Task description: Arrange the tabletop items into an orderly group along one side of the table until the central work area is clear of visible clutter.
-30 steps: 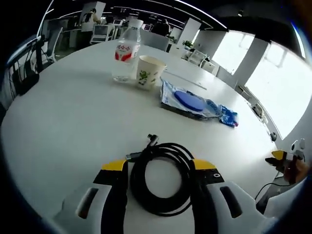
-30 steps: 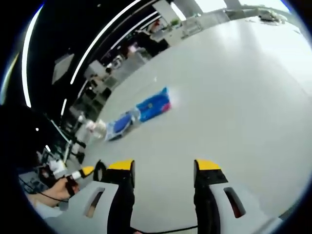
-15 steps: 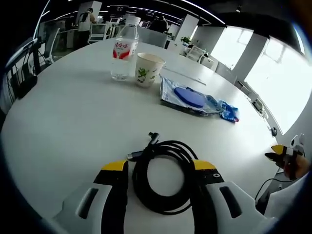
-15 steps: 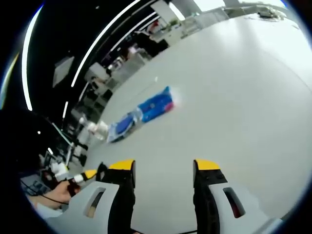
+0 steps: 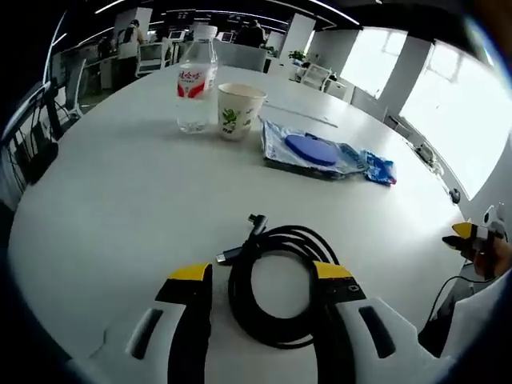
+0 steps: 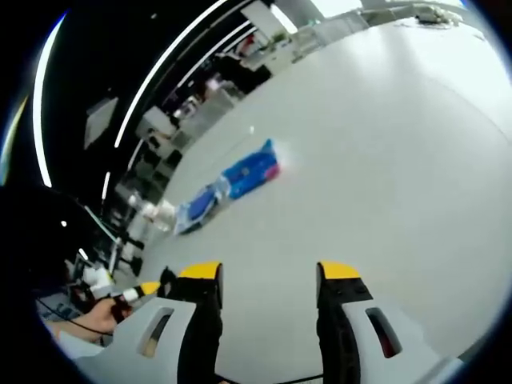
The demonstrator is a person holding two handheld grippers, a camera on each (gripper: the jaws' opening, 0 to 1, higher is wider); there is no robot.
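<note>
Left gripper view, left to right: water bottle (image 5: 194, 80) with red label, paper cup (image 5: 237, 111) just beside it, then a clear pouch (image 5: 308, 152) with a blue disc inside and a small blue packet (image 5: 379, 169) at its end, all grouped across the white table (image 5: 112, 208). Nearer than the cup, a coiled black cable (image 5: 280, 284) lies between the spread jaws of the left gripper (image 5: 260, 276), not yet pinched. Risk: closing on one strand only would let the coil unravel and drag; its plug end sticks out toward the cup and could snag. Right gripper view: right gripper (image 6: 268, 272) wide, holding nothing, above bare tabletop.
</note>
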